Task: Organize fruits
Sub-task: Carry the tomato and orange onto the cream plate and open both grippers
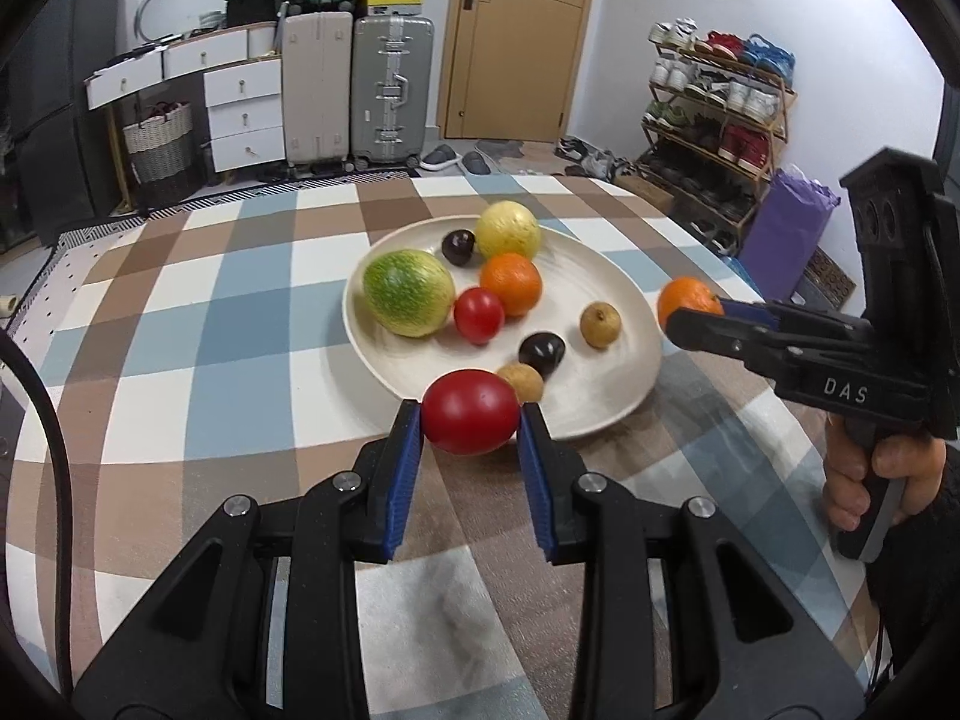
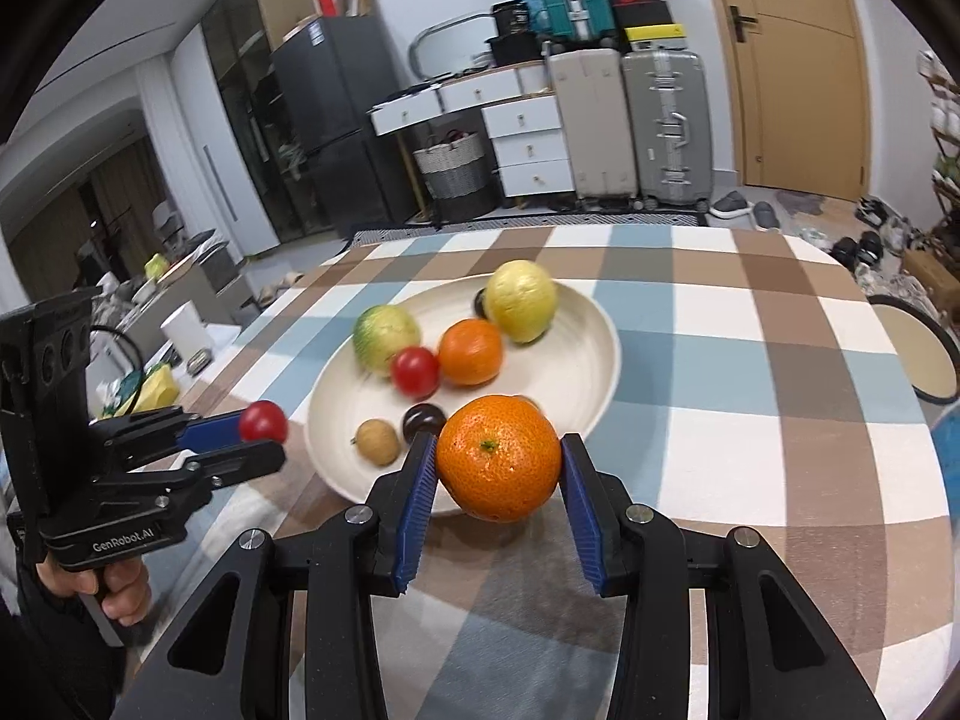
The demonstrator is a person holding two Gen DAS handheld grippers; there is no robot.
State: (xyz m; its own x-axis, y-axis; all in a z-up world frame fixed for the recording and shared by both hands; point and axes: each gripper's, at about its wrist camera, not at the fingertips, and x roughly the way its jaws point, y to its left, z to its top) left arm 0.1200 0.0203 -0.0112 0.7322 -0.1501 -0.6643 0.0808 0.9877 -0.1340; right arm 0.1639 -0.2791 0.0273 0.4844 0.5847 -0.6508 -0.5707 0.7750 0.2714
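Note:
A cream plate (image 1: 600, 396) (image 2: 576, 360) on the checked table holds a green melon (image 1: 408, 293) (image 2: 385, 338), a yellow fruit (image 1: 509, 230) (image 2: 522, 299), an orange (image 1: 511, 283) (image 2: 470, 351), a small tomato (image 1: 478, 314) (image 2: 414, 369), dark plums (image 1: 542, 353) (image 2: 423, 420) and brown longans (image 1: 600, 325) (image 2: 377, 441). My left gripper (image 1: 471, 423) (image 2: 264, 438) is shut on a red tomato (image 1: 471, 411) (image 2: 263, 421) at the plate's near-left rim. My right gripper (image 2: 498, 462) (image 1: 696, 315) is shut on a mandarin (image 2: 498, 457) (image 1: 687, 300) over the plate's near-right edge.
The checked tablecloth (image 1: 210, 330) covers the table around the plate. A person's hand (image 1: 882, 480) grips the right handle, and a hand (image 2: 120, 591) grips the left one. Suitcases (image 1: 393, 90), drawers (image 1: 246, 114) and a shoe rack (image 1: 714, 108) stand beyond the table.

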